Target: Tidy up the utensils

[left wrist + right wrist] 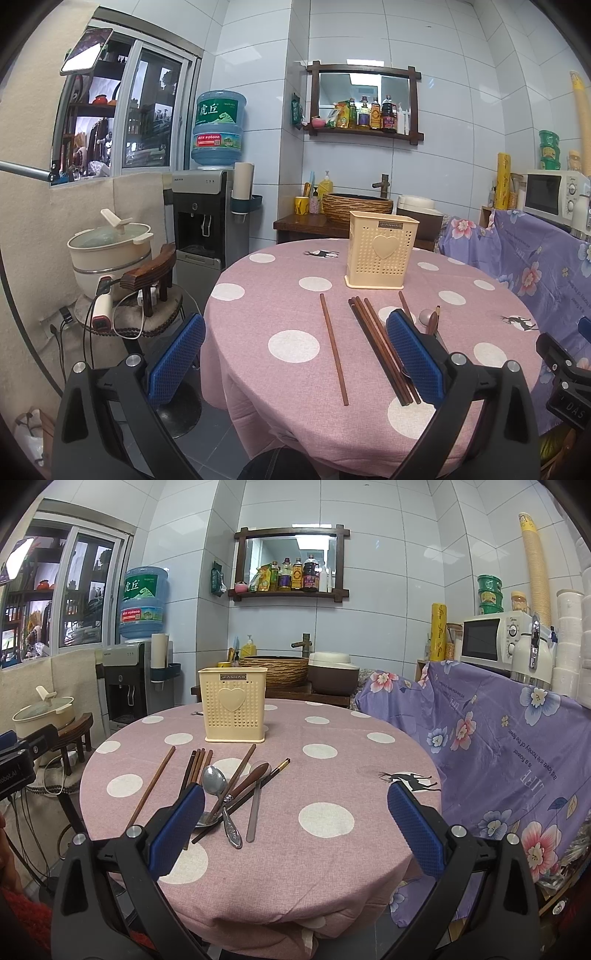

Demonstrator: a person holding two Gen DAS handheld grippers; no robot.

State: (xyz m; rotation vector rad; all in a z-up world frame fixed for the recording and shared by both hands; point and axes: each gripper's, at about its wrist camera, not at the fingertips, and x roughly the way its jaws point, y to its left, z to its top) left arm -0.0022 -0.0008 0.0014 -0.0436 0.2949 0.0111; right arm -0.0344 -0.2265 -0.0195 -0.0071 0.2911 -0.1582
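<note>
A cream perforated utensil holder (382,254) (233,705) with a heart on its front stands upright at the back of the round pink polka-dot table (280,325) (332,775). In front of it lie brown chopsticks: a single one (333,349) (151,788) to the left and a bundle (380,354) (197,766) beside it. Metal spoons (216,782), a wooden spoon (251,777) and more chopsticks cross in a loose pile. My left gripper (295,336) hangs open above the table's near left edge. My right gripper (295,812) is open too, right of the pile, holding nothing.
A stool with a cream pot (110,254) and cables stands left of the table, beside a water dispenser (203,218). A purple floral cloth (498,746) covers furniture on the right, with a microwave (495,638) above. A basket sink (277,670) sits behind the table.
</note>
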